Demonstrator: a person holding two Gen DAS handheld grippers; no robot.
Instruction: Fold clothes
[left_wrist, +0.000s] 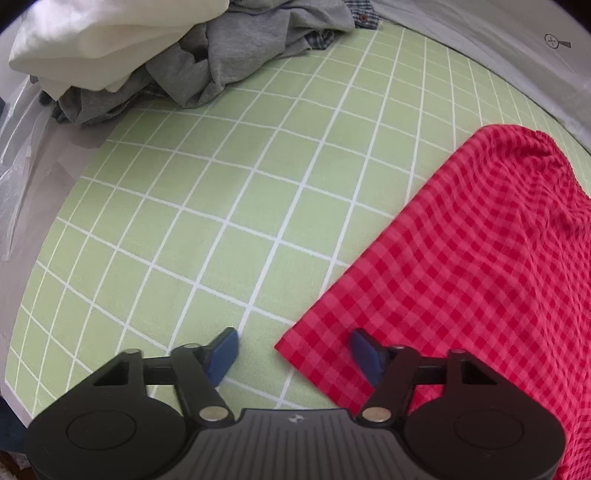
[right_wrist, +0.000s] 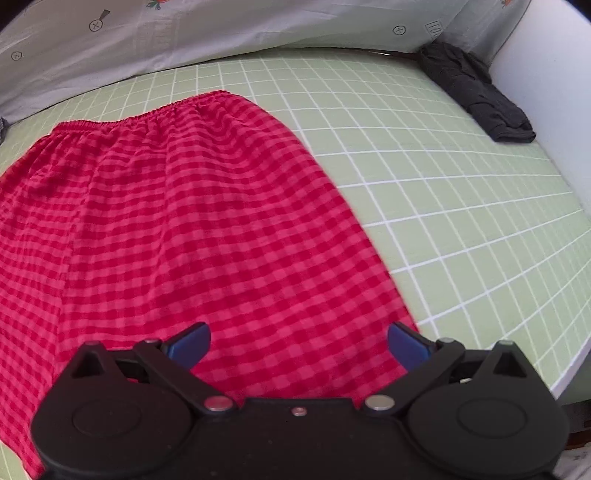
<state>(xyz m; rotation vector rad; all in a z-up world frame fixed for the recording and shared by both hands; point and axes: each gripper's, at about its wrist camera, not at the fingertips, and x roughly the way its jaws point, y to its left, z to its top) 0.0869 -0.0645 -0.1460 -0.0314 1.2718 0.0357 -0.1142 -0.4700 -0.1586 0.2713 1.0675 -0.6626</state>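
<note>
A red checked garment with an elastic waistband lies spread flat on the green grid mat. It also shows in the left wrist view, on the right. My left gripper is open, low over the mat, straddling the garment's near left corner. My right gripper is open just above the garment's near hem, close to its right corner. Neither holds anything.
A pile of grey, white and plaid clothes sits at the far left of the mat. A dark folded garment lies at the far right corner. A pale printed sheet runs along the far edge. The mat's right edge drops off.
</note>
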